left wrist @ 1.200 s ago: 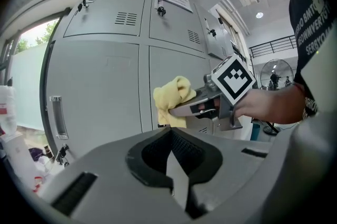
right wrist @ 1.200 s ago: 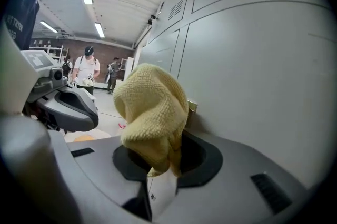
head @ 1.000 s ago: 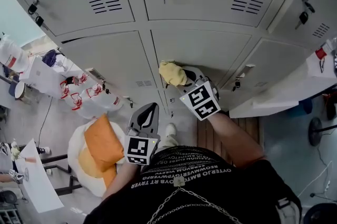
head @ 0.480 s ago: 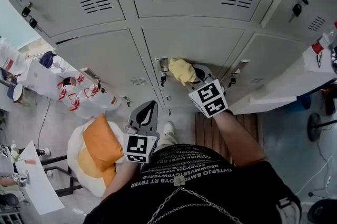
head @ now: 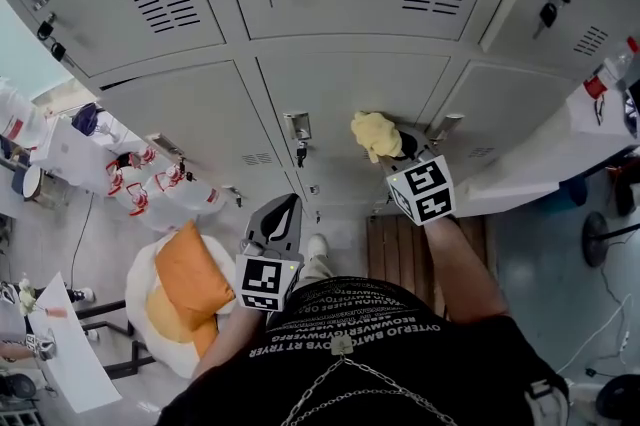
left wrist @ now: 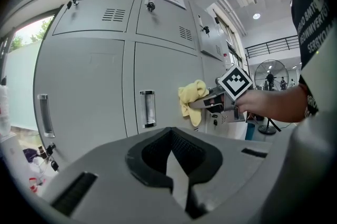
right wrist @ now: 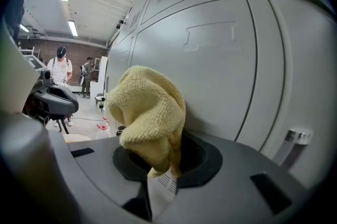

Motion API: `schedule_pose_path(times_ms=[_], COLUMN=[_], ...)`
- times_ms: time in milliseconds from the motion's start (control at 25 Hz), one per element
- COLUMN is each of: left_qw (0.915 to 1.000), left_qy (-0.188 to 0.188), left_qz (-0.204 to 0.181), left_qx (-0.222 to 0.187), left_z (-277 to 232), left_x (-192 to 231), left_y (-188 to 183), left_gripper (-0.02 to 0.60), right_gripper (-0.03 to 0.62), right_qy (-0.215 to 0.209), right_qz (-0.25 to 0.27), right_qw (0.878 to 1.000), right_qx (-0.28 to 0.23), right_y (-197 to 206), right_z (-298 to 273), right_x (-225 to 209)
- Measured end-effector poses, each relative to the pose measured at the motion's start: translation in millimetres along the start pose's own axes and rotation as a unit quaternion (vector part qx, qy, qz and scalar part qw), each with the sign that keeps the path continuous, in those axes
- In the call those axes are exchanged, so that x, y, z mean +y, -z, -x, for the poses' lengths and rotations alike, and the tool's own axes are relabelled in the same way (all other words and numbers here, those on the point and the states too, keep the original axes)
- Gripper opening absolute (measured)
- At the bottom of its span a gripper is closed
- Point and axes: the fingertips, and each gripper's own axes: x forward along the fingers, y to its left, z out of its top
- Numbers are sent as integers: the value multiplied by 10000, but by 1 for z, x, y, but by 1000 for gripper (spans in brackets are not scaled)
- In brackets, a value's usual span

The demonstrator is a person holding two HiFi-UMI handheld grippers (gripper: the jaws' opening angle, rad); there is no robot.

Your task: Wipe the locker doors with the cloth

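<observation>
Steep downward head view of a bank of grey metal locker doors [head: 340, 89], with slotted vents and hanging keys in the upper row.

At 8 o'clock, down on the floor, an orange cushion [head: 195, 274] lying on a paler one.

At 6 o'clock, just left of centre, the left gripper [head: 287, 204], held low, well apart from the lockers and pointing toward 12 o'clock. In the left gripper view, its fingers [left wrist: 149, 153] clenched together on nothing.

Near the centre, a small recessed metal handle [head: 297, 126] at the left edge of the lower middle door.

To the right of the handle, toward 2 o'clock from centre, the cloth [head: 376, 133]: pale yellow, thick and nubbly like terry towelling, bunched into a rounded lump rather than spread flat. Pressed against the lower middle door near that door's right edge.

Just behind the cloth, toward 4 o'clock, the right gripper [head: 402, 149], with a bare forearm [head: 455, 254] trailing from it toward 5 o'clock. In the right gripper view, fingers grasping the cloth at its lower end, the rest of it rising out of them in a folded-over hump, one loose corner drooping back down over the grip. Smooth grey door panel directly behind the cloth.
</observation>
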Motion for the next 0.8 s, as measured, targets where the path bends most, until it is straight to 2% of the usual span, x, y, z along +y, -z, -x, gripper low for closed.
schedule_pose_path(times_ms=[400,480,560,800], left_qw=[10000,9999,9999,10000], left_qy=[96,124,121,-18], left_qz=[-8,-14,-17,4], left_qx=[0,24,46,17], left_z=[-5,-6,-7,-4], left_x=[0,1,4,12], left_y=[0,2,4,3], left_gripper=[6,5,6,6], right_gripper=[80,80,80,80], right_qy=[756,549,136,-779], right_qz=[-307,-369,-324,-40], right_qw=[9966,9978,9994,9966], right_qx=[100,42,-9,270], right_y=[22,23,24,40], right_z=[37,37,30,-11], right_x=[-48,-35,-11,57])
